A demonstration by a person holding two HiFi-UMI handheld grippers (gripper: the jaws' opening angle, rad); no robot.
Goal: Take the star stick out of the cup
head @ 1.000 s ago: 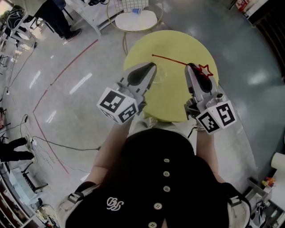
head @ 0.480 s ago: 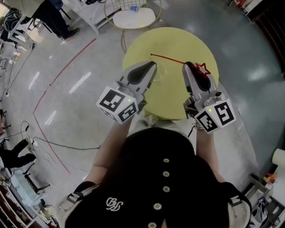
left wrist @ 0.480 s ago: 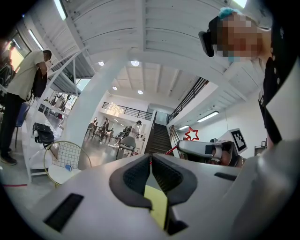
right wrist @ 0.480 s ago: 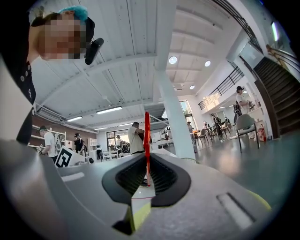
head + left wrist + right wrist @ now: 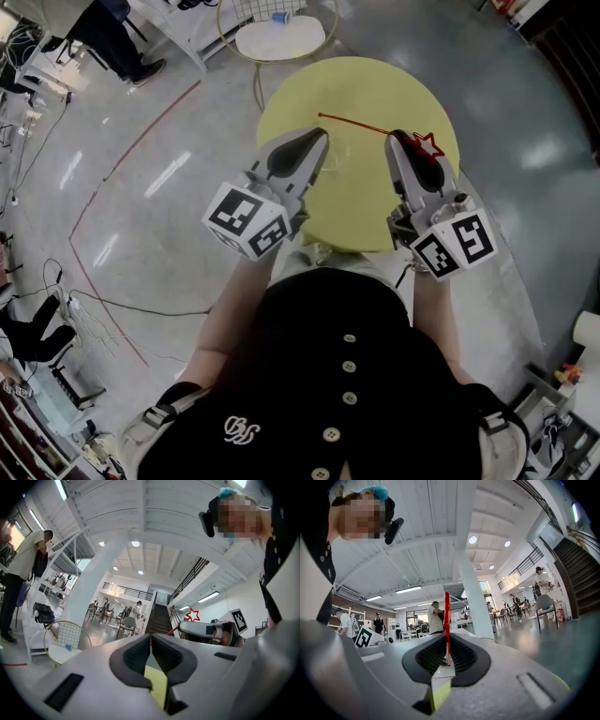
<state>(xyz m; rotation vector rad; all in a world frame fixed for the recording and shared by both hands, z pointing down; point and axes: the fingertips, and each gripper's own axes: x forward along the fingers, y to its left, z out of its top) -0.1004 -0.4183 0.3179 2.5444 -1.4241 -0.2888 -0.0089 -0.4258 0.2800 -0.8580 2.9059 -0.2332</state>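
**Stick pinched in right gripper [image 5: 403, 142], lying across the desk [image 5: 361, 89]**

Right gripper is clamped on the red star stick [image 5: 370, 127] close to its star end. The stick's long axis runs about level over the yellow desk, from the star above the desk's right side towards its far left. My left gripper [image 5: 317, 141], pressed together on nothing I can see, hangs over the desk's left half, near the stick's bare tip. I cannot make out the cup.

A big open hall: staircase [image 5: 159, 619], mezzanine railing [image 5: 125, 590], café chairs [image 5: 127, 623], floor cables [image 5: 122, 302].
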